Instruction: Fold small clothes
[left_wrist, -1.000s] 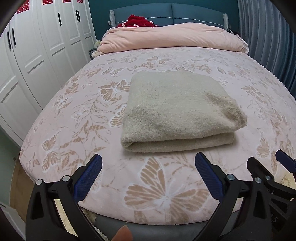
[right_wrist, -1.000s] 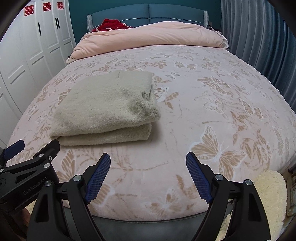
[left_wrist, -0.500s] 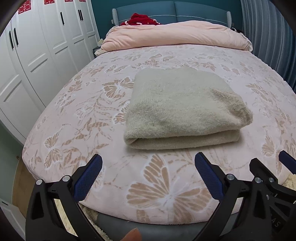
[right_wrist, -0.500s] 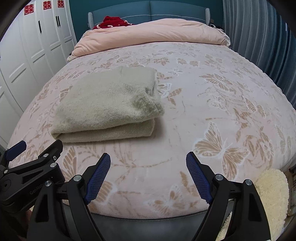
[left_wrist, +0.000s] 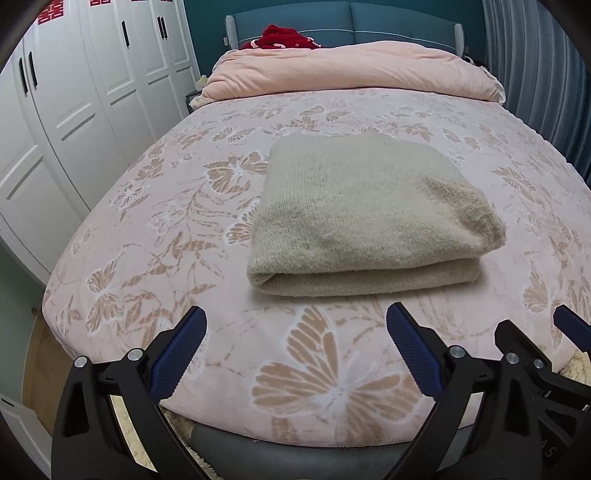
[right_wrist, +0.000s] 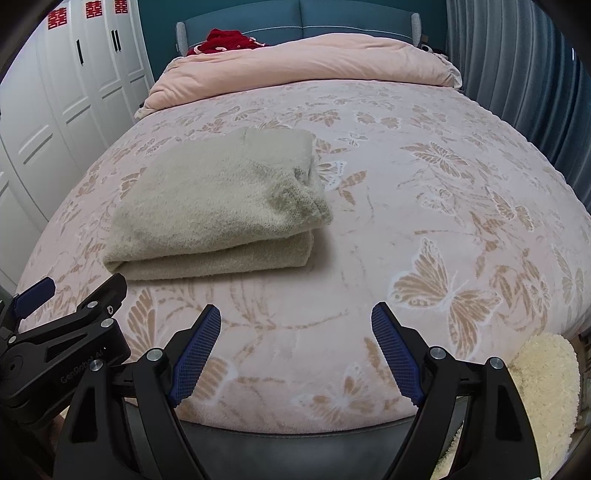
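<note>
Sweater (left_wrist: 362, 218), beige, lies folded on the bed (left_wrist: 184, 236), apparently finished. Left hand-held gripper (left_wrist: 295, 354) and right hand-held gripper (right_wrist: 295, 354) hover released, empty, near it; next likely tidying or stopping.

Showing a plain beige folded sweater (left_wrist: 362, 218), lying on a pale pink bedspread (left_wrist: 155, 236) printed with tan butterflies; a peach duvet (left_wrist: 351, 70), teal headboard (left_wrist: 399, 18), white wardrobe doors (left_wrist: 92, 74) bearing red emblems; blue gripper pads (right_wrist: 195, 350).
</note>
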